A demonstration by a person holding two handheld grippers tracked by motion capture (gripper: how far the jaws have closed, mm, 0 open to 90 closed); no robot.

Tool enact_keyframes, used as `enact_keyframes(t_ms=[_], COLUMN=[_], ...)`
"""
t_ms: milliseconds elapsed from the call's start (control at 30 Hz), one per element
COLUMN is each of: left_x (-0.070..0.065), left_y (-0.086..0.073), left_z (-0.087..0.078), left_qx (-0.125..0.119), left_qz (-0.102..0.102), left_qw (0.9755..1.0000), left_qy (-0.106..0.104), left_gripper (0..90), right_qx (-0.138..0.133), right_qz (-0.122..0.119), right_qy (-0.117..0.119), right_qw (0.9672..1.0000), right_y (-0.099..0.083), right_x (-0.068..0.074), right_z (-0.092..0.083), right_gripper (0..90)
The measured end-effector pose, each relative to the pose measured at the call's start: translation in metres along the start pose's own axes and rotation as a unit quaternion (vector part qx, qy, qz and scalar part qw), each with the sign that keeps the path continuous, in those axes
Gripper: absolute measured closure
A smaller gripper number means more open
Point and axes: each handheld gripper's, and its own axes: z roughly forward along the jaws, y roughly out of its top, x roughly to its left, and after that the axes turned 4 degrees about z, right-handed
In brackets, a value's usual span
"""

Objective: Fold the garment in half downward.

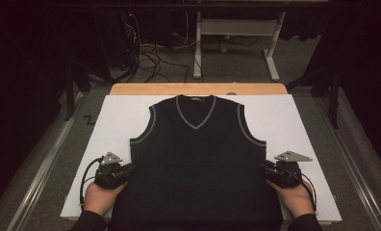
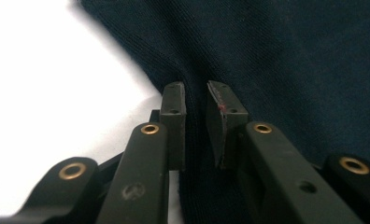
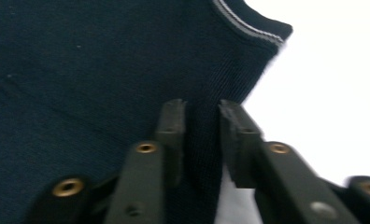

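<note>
Your left gripper has its jaws pinched on the left side edge of the dark vest, which lies flat, neck away from you, on the white board. Your right gripper clamps the opposite edge. You are at the grasping step; next, I judge, lift both sides evenly to fold.

A lab: floor cables, desk frame, black surroundings.
</note>
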Motion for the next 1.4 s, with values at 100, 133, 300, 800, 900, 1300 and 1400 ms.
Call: enact_keyframes(t_ms=[100, 133, 300, 800, 900, 1300, 1400], left_x=[0.000, 0.001, 0.004, 0.014, 0.015, 0.015, 0.014], left_y=[0.000, 0.000, 0.002, 0.001, 0.001, -0.001, -0.003], left_z=[0.000, 0.000, -0.007, -0.022, -0.025, -0.028, -0.031], left_qx=[-0.002, -0.004, -0.024, -0.064, -0.066, -0.066, -0.068], left_qz=[0.002, 0.000, 0.001, -0.013, -0.014, -0.016, -0.018], left_qw=[1.0000, 1.0000, 0.9997, 0.9978, 0.9977, 0.9977, 0.9975], left_qy=[-0.004, -0.004, 0.001, 0.009, 0.009, 0.005, 0.002], left_gripper=[79.9, 80.4, 81.6, 82.0, 81.9, 81.9, 81.9], right_qx=[0.000, -0.001, -0.032, -0.074, -0.079, -0.084, -0.085], right_qz=[-0.012, -0.011, -0.001, -0.014, -0.017, -0.019, -0.020], right_qy=[0.007, 0.009, 0.012, 0.002, 0.001, 0.010, 0.012], right_qw=[0.9999, 0.9999, 0.9994, 0.9971, 0.9967, 0.9962, 0.9961], right_y=[0.001, 0.000, 0.001, 0.002, 0.001, -0.002, -0.003], right_x=[0.002, 0.002, -0.001, -0.003, -0.003, -0.002, -0.001], right_z=[0.000, 0.000, -0.008, -0.025, -0.028, -0.036, -0.038], right_gripper=[84.3, 84.6, 84.9, 85.4, 86.1, 88.1, 88.2])
